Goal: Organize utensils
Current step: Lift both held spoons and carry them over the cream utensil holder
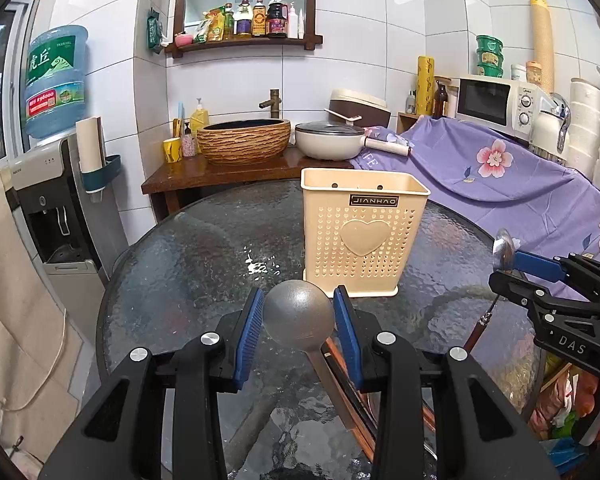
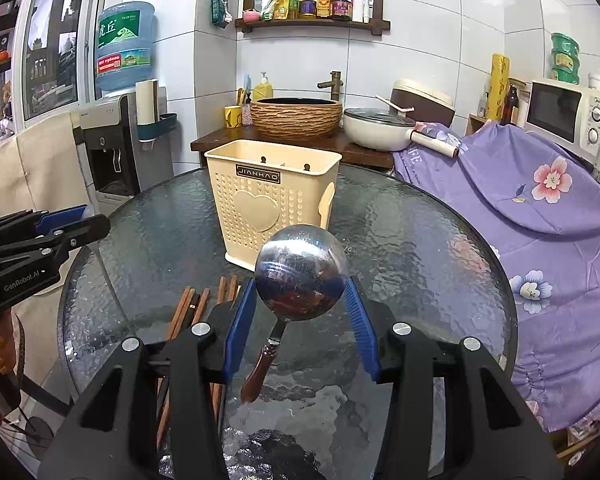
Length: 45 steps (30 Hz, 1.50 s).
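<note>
In the left wrist view, the left gripper [image 1: 296, 320] pinches the bowl of a grey matte spoon [image 1: 298, 311] between its two blue pads [image 1: 247, 334]. The flat handle of this spoon runs toward the camera and a little to the right. Under it, some brown chopsticks [image 1: 352, 396] lie on the round glass table [image 1: 188, 264]. The cream utensil holder [image 1: 362, 232] stands upright on the table, just behind the spoon and a little to the right; it has small holes and a heart on its front. At the far right, the right gripper [image 1: 540, 276] is raised above the table edge with a shiny spoon [image 1: 503, 250] between its fingers.

In the right wrist view, the right gripper [image 2: 302, 300] pinches the round bowl of the shiny spoon [image 2: 301, 272] with the blue pads [image 2: 360, 322] against its two sides. Its dark red-brown handle hangs down toward the camera, above the glass table [image 2: 420, 240]. The utensil holder [image 2: 274, 196] stands just behind the spoon, slightly left. The chopsticks [image 2: 188, 308] lie on the table at the near left, beside the gripper. The left gripper [image 2: 60, 218] shows at the left edge; from here I cannot tell how its fingers stand.
</note>
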Available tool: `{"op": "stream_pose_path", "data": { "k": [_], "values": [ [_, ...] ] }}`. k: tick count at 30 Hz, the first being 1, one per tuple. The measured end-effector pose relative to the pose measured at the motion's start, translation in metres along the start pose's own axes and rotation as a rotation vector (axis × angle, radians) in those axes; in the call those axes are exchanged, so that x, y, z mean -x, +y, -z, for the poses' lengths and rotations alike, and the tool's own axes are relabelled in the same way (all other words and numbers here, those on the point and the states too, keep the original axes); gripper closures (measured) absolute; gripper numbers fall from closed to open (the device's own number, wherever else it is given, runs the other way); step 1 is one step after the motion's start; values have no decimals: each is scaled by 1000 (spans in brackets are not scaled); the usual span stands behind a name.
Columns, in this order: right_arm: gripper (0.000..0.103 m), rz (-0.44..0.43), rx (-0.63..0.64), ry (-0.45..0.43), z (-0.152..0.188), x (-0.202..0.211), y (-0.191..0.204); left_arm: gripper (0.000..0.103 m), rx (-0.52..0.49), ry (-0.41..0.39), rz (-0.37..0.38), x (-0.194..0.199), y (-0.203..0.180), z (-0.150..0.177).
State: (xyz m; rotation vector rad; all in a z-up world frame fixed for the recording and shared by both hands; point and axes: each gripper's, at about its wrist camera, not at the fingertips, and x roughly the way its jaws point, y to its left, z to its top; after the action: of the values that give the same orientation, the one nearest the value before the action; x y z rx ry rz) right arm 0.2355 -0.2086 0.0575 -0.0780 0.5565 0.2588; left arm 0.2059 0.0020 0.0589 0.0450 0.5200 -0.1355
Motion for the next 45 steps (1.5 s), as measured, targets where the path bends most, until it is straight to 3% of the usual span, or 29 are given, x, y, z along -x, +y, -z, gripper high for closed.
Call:
{"op": "stream_pose_path", "data": {
  "k": [17,23,29,35,39,45],
  "values": [
    [57,-59,-31,17,-9,-3,-8,67,17,-3,38,-6,2,-16],
    [57,-90,-56,7,-24,0,-16,67,16,-29,58,-8,0,-38],
    [57,-105,-35,-63,-69,10,-23,67,22,-96,56,-11,1,-89],
    [57,-72,-35,-175,-135,16,-32,67,98,-145,73,-18,9,-148],
    [57,-20,-36,-238,-176,11,-35,67,114,-206,11,-27,14,-188],
    [57,49,-15,-224,-188,-29,-35,67,60,-211,-51,-58,4,-198]
  ]
}}
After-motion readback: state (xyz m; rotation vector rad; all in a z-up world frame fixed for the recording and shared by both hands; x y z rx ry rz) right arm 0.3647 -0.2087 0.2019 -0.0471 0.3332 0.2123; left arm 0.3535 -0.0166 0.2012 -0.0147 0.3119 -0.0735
